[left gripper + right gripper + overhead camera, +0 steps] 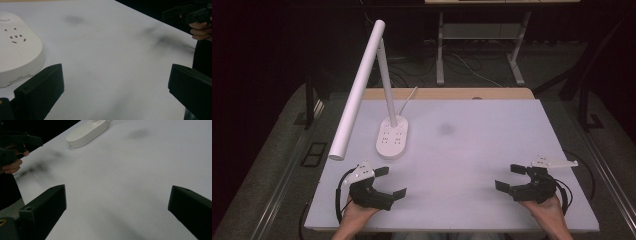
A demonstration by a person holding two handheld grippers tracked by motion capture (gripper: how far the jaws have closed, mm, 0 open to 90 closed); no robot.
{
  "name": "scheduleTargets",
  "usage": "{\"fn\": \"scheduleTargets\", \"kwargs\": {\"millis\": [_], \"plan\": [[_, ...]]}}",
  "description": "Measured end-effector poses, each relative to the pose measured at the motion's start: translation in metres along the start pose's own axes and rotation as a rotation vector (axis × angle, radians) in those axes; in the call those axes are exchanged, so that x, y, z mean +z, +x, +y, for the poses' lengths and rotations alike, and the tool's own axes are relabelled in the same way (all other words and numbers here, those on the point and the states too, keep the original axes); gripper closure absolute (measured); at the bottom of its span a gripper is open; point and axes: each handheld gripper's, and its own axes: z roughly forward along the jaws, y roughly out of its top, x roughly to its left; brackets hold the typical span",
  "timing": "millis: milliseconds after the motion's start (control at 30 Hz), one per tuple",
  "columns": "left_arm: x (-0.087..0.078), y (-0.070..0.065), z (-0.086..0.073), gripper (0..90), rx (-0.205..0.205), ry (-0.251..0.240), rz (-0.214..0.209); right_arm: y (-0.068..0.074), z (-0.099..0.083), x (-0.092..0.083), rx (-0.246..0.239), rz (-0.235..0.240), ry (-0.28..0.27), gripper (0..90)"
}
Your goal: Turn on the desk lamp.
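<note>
Just ahead of the left gripper (384,184), a little to its left, stands the white desk lamp (382,95), its oval base (392,137) resting on the white table (472,150) and carrying small groups of socket slots on top. In the left gripper view the base (17,50) sits close beside the left jaw, near it but not touching, and nothing lies between the two black jaws, which are spread wide over bare tabletop. From the back of the base a slim post rises, and the long white tube of the lamp head (357,90) slopes down from the top of that post toward the near left corner of the table, its lower end hanging just ahead of the left gripper and further to its left. The right gripper (512,178) is held low near the table's front edge, well apart from the lamp, with its jaws also standing wide and nothing between them; in the right gripper view the base (87,132) lies far ahead and to the left. A faint dark smudge (445,129) marks the tabletop between the two grippers and farther out, perhaps a stain or a shadow, the picture being too soft to tell. Each gripper is held by a hand (357,212) coming in from the near edge.
</note>
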Motion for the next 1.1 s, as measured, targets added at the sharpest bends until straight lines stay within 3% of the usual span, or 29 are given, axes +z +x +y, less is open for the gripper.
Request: {"fn": "scheduleTargets", "kwargs": {"millis": [1100], "plan": [[0.0002,0.0017,-0.0009,0.0,-0.022,-0.006,-0.001,-0.0002,0.0018,-0.0001,0.013,-0.012,0.045,1.4]]}}
